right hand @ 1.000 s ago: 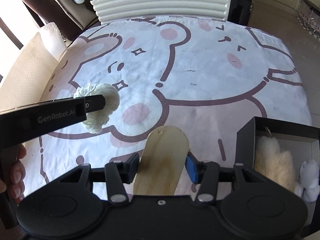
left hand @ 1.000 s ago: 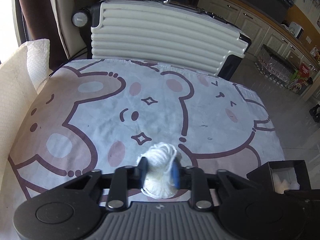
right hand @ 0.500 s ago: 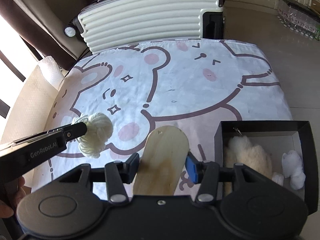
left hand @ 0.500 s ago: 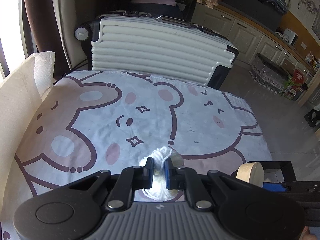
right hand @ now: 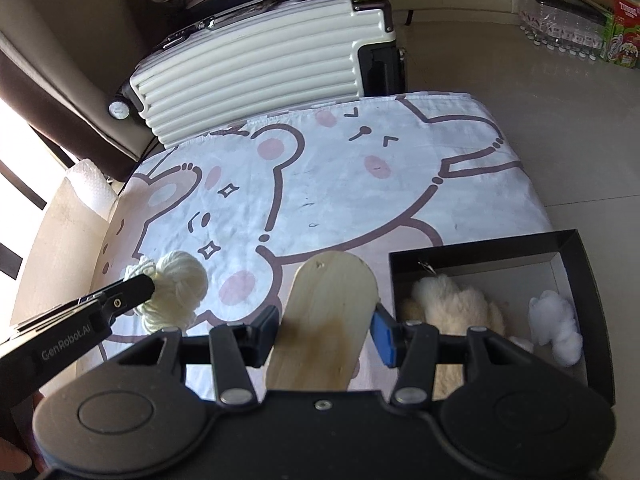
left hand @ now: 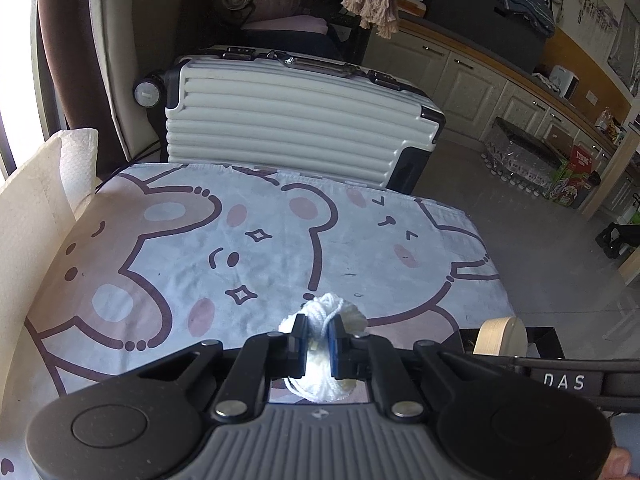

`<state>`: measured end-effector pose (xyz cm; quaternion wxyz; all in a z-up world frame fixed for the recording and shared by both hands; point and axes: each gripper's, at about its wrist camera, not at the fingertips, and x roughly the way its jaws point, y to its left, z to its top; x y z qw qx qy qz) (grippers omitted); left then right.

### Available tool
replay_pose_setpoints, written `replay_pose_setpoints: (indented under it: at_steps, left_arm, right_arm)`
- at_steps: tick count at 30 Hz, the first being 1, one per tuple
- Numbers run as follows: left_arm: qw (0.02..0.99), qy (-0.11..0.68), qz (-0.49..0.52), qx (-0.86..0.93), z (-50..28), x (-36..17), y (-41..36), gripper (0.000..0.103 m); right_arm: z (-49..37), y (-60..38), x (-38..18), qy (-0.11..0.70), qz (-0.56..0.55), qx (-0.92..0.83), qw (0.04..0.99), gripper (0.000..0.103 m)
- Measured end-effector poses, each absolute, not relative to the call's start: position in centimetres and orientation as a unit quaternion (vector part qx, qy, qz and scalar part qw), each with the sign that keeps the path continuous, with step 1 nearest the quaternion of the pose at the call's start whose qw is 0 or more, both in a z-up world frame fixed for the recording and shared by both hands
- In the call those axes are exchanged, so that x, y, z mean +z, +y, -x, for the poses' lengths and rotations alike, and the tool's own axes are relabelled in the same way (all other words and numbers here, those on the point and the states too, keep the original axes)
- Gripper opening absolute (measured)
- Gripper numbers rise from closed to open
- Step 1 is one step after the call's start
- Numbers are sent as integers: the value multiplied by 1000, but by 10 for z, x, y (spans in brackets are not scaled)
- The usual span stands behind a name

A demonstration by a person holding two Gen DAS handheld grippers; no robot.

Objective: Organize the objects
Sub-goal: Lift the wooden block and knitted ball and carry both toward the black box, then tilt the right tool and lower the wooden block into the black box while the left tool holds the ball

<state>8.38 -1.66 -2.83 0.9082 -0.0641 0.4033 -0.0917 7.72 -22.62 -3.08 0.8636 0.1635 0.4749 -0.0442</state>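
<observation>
My left gripper [left hand: 318,338] is shut on a white yarn ball [left hand: 320,320] and holds it above the bear-print cloth; it also shows in the right wrist view [right hand: 176,288]. My right gripper [right hand: 324,322] is shut on a rounded wooden board [right hand: 326,316], whose tip also shows in the left wrist view [left hand: 502,336]. A black open box [right hand: 576,276] at the right front holds a cream plush [right hand: 452,304] and a white fluffy toy [right hand: 554,322].
A bear-print cloth [right hand: 360,188] covers the table. A white ribbed suitcase [left hand: 288,128] stands behind the far edge. A paper towel roll [left hand: 36,208] is at the left. Floor and cabinets lie to the right.
Both grippers have risen and pulled back, so more of the room and the box show. The left jaws have closed tighter on the yarn ball. The board stays gripped.
</observation>
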Motion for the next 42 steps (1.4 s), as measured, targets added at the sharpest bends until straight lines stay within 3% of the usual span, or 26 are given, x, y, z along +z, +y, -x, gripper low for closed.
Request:
replay_pose_setpoints:
  at_steps: [26, 42]
  left_arm:
    - [904, 388, 63, -167, -74, -21, -100, 10]
    - [900, 371, 43, -226, -74, -19, -139, 10]
  right_arm:
    - [-31, -342, -30, 429, -284, -141, 846, 51]
    - [-22, -408, -86, 361, -463, -261, 766, 51]
